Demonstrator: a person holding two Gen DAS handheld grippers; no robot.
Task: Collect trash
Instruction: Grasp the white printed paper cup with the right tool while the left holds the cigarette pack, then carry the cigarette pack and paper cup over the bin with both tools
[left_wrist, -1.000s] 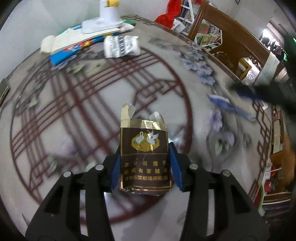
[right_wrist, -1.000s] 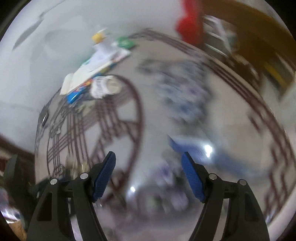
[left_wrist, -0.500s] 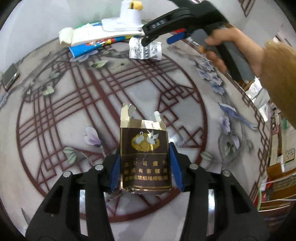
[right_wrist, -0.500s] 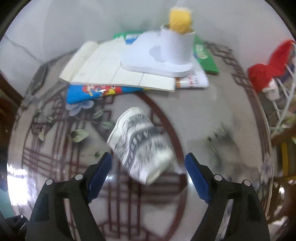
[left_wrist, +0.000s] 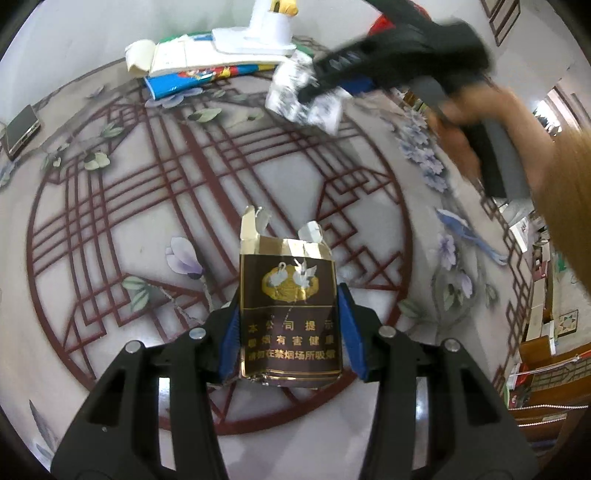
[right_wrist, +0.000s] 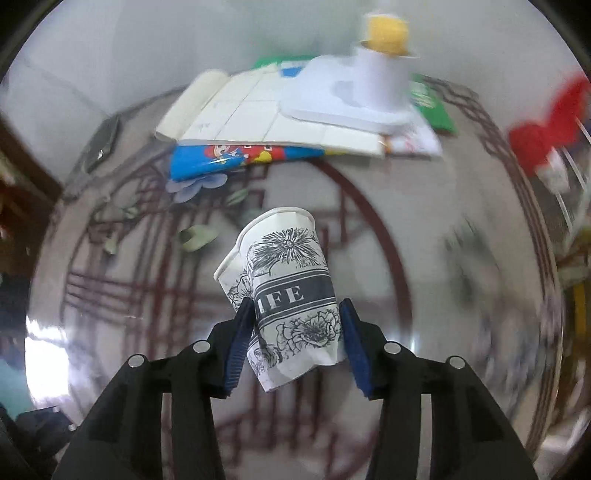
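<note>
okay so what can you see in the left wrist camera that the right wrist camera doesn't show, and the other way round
Only the left wrist view shows the left gripper clamped on a torn brown cigarette pack, plus the person's hand working the other tool.

Only the right wrist view shows the lettering on the crushed paper cup up close, with the right gripper closing its blue pads on the cup's sides.

Both show that cup, the stack of books with a white stand on top, and the patterned round table.

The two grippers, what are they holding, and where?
Left gripper clamps the brown cigarette pack by its lower sides. Right gripper is closing on the crumpled paper cup, near its base.
</note>
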